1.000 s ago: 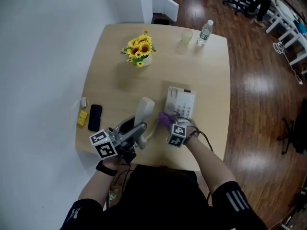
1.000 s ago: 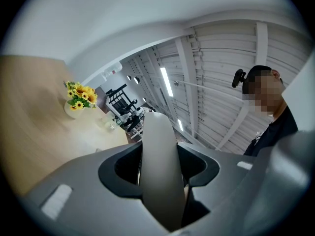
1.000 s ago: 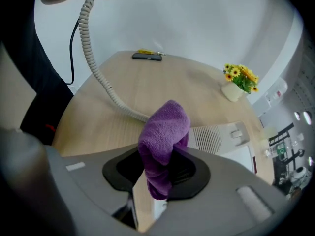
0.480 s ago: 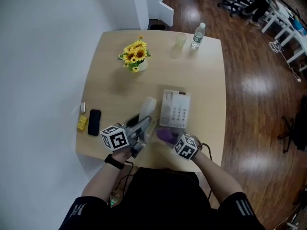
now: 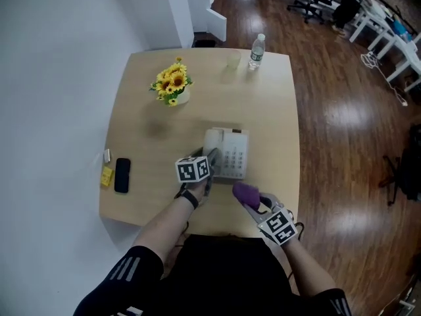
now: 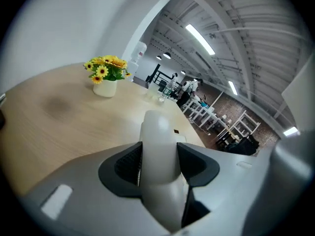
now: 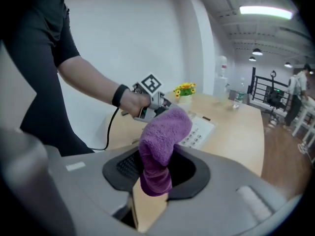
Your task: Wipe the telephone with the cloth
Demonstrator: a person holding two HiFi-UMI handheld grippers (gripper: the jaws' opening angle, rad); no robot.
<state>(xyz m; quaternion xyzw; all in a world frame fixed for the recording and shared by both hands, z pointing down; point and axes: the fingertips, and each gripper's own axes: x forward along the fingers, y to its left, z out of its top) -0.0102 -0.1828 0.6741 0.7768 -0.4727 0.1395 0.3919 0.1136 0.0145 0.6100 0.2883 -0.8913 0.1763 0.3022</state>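
Item: telephone [image 5: 231, 151], set mid-desk [image 5: 141, 120], long axis 12 to 6 o'clock. Handset [image 6: 158, 146] is clamped in the left gripper [image 5: 212, 157] at its 9 o'clock side. Purple cloth [image 5: 245, 191] is pinched in the right gripper [image 5: 252, 201], near the telephone at 5 o'clock; the keypad is judged to lie toward 11 o'clock.

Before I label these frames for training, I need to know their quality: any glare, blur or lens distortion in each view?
Head view: sharp, with glare on the wood floor and a soft shadow near the flowers. Left gripper view: strong fisheye with black corners, the near handset looks soft. Right gripper view: same fisheye, ceiling light blown out, cloth fairly crisp.
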